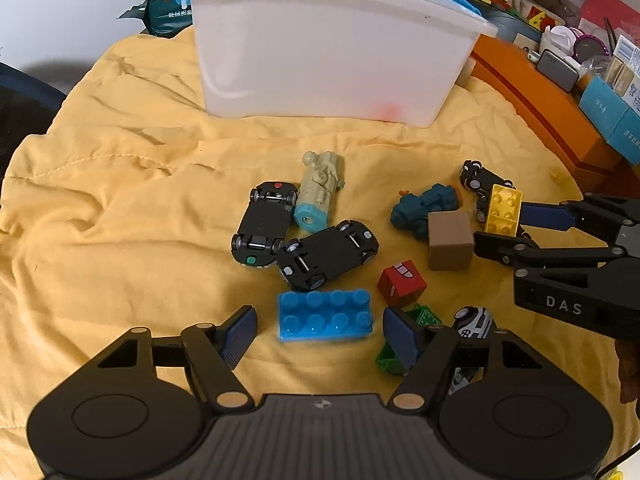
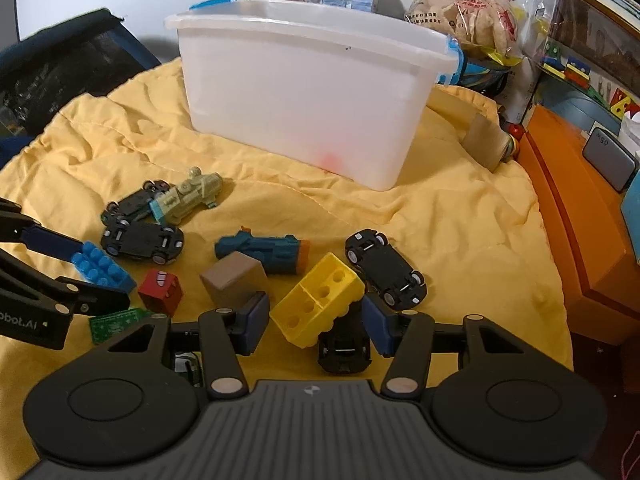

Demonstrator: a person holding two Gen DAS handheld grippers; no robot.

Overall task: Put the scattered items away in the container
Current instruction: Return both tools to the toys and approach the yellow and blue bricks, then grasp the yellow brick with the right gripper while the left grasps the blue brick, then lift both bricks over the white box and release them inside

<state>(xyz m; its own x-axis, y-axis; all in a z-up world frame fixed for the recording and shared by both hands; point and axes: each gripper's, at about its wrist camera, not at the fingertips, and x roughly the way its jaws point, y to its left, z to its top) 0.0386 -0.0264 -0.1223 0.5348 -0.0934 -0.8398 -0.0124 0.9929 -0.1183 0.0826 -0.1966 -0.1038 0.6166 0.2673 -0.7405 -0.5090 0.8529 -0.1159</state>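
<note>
A white plastic container (image 1: 328, 60) stands at the back of the yellow blanket (image 1: 120, 200); it also shows in the right wrist view (image 2: 304, 108). My left gripper (image 1: 320, 330) is open with a blue brick (image 1: 326, 316) lying between its fingers. My right gripper (image 2: 316, 320) is open around a tilted yellow brick (image 2: 320, 300), which leans on a black toy car (image 2: 344, 348). Two black cars (image 1: 296, 240), a beige toy (image 1: 322, 188), a teal toy (image 1: 424, 208), a brown cube (image 1: 450, 246) and a red cube (image 1: 400, 286) lie scattered.
An orange box (image 2: 572, 216) borders the blanket on the right. A tape roll (image 2: 484, 140) lies by the container. Snack bags (image 2: 468, 12) and clutter stand behind. A green piece (image 1: 424, 316) and a white car (image 1: 474, 322) lie by my left gripper's right finger.
</note>
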